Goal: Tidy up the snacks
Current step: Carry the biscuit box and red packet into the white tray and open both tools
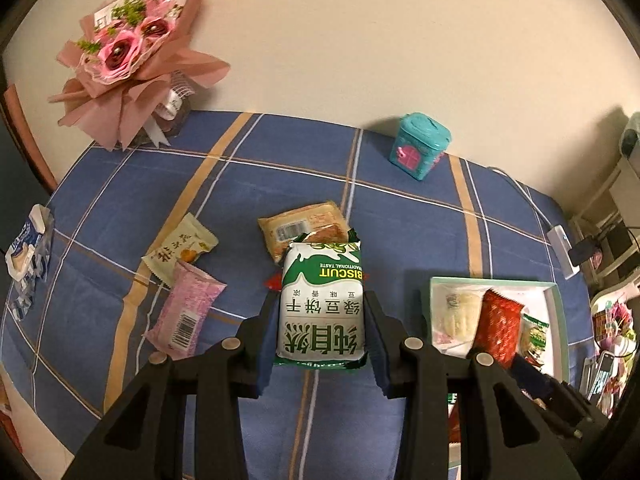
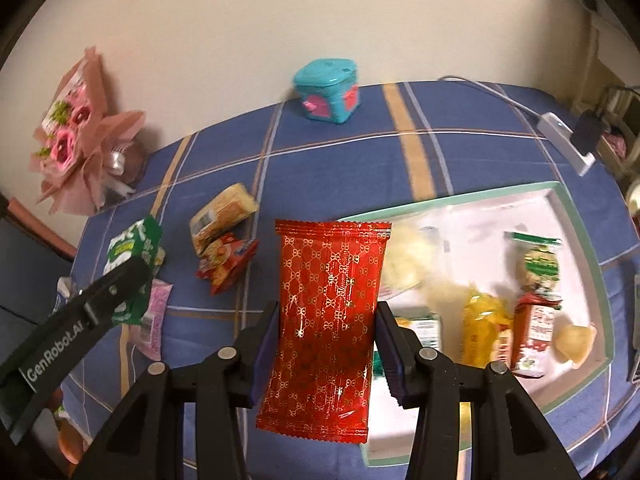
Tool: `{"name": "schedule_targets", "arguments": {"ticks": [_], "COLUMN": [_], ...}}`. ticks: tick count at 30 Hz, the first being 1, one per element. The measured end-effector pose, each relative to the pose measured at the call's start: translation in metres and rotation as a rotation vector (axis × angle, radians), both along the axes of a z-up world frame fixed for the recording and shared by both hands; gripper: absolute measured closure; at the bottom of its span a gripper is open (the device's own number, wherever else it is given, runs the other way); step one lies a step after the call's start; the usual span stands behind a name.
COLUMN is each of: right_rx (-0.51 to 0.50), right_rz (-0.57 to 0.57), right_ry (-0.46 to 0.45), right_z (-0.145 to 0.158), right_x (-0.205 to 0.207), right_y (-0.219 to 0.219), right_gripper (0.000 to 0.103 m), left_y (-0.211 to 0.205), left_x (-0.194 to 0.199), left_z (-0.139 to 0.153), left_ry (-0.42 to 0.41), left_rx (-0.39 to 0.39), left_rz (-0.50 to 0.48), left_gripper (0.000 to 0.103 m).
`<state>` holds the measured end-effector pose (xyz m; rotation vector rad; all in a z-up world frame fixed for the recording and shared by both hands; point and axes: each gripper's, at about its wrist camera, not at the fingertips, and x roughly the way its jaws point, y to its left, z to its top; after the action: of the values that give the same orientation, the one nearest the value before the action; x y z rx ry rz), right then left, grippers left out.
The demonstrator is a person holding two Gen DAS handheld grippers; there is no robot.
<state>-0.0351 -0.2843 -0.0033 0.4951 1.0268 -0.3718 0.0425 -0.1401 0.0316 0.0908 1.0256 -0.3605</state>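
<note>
My left gripper (image 1: 322, 300) is shut on a green and white biscuit packet (image 1: 322, 304), held above the blue checked tablecloth (image 1: 280, 176). It also shows in the right wrist view (image 2: 132, 264). My right gripper (image 2: 326, 312) is shut on a red packet with gold pattern (image 2: 328, 320), held near the left edge of the white tray (image 2: 576, 216). The tray (image 1: 556, 292) holds several snacks. Loose on the cloth lie an orange-brown packet (image 1: 304, 226), a beige packet (image 1: 180, 248), a pink packet (image 1: 188, 312) and a small red packet (image 2: 226, 264).
A pink paper bouquet (image 1: 128, 52) leans on the wall at the back left. A teal tin box (image 1: 420, 146) stands at the back. A white power strip with cable (image 2: 564, 136) lies at the right. A blue and white wrapper (image 1: 26, 252) sits at the left edge.
</note>
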Motion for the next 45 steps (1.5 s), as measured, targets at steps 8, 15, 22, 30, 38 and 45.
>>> {"name": "schedule_targets", "arguments": {"ticks": [8, 15, 22, 30, 38, 45], "right_rx": [0.003, 0.010, -0.015, -0.012, -0.007, -0.005], "right_rz": [-0.133, -0.273, -0.362, -0.365, -0.322, -0.289], "right_ry": [0.000, -0.008, -0.008, -0.008, 0.015, 0.045], "right_z": [0.001, 0.004, 0.009, 0.002, -0.017, -0.033], "right_x": [-0.031, -0.074, -0.109, -0.121, -0.108, -0.098], "right_y": [-0.056, -0.110, -0.144, -0.156, -0.149, -0.143], "right_gripper": [0.054, 0.054, 0.054, 0.054, 0.054, 0.054], "left_y": [-0.045, -0.095, -0.130, -0.155, -0.161, -0.161], "left_x": [-0.024, -0.052, -0.077, -0.090, -0.086, -0.082], "left_z": [-0.001, -0.004, -0.011, -0.030, -0.061, -0.075], "left_ry": [0.003, -0.013, -0.013, 0.002, 0.057, 0.097], "left_rx": [-0.005, 0.031, 0.057, 0.106, 0.136, 0.124], "left_rz": [-0.106, -0.230, -0.320, -0.368, -0.364, -0.360], "left_gripper": [0.062, 0.062, 0.062, 0.061, 0.061, 0.061]}}
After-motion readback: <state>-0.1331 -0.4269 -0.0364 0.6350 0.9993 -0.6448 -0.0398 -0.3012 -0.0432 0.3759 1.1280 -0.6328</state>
